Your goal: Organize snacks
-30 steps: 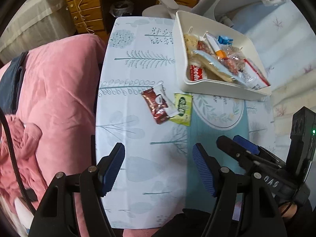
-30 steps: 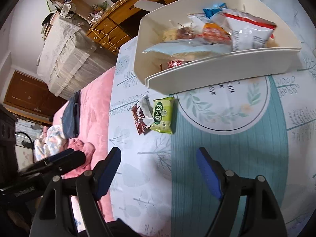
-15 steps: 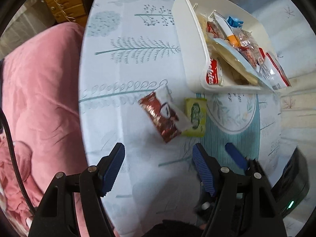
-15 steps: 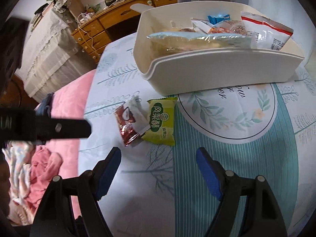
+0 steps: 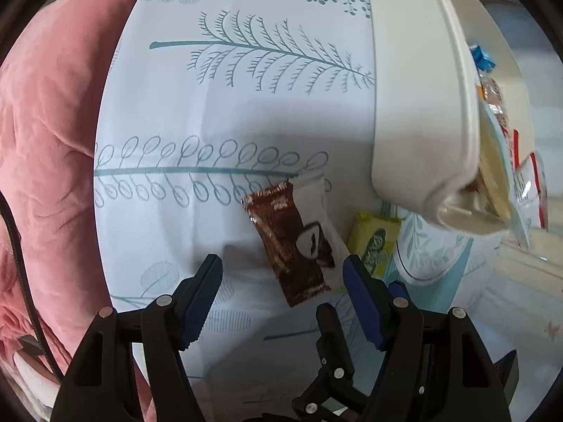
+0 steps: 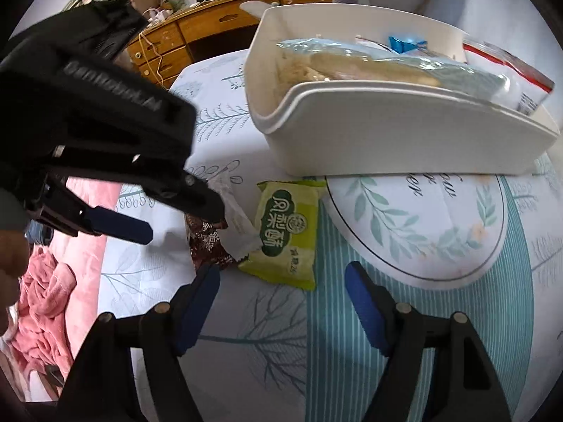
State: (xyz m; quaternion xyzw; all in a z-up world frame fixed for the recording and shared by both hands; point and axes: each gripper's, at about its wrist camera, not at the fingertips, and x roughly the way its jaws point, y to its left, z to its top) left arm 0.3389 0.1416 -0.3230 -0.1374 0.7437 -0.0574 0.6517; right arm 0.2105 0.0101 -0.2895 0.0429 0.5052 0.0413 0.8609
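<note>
A brown and white snack packet (image 5: 292, 239) lies on the printed tablecloth, with a green packet (image 5: 374, 242) beside it on the right. My left gripper (image 5: 281, 295) hovers low over the brown packet, open, its lower end just between the blue pads. In the right wrist view the green packet (image 6: 290, 234) lies just ahead of my right gripper (image 6: 283, 302), whose jaws are closing with nothing pressed between them. The left gripper (image 6: 105, 147) crosses that view from the left above the brown packet (image 6: 207, 242). The white bin (image 6: 397, 133) holds several snacks.
A pink blanket (image 5: 45, 147) lies along the table's left edge. A wooden desk with drawers (image 6: 197, 35) stands beyond the table. The white bin (image 5: 422, 91) stands close to the right of both packets. A round leaf print (image 6: 418, 218) marks the cloth on the right.
Both grippers have come down and closer to the two packets. The left gripper now reaches over the brown packet and fills the left of the right wrist view.
</note>
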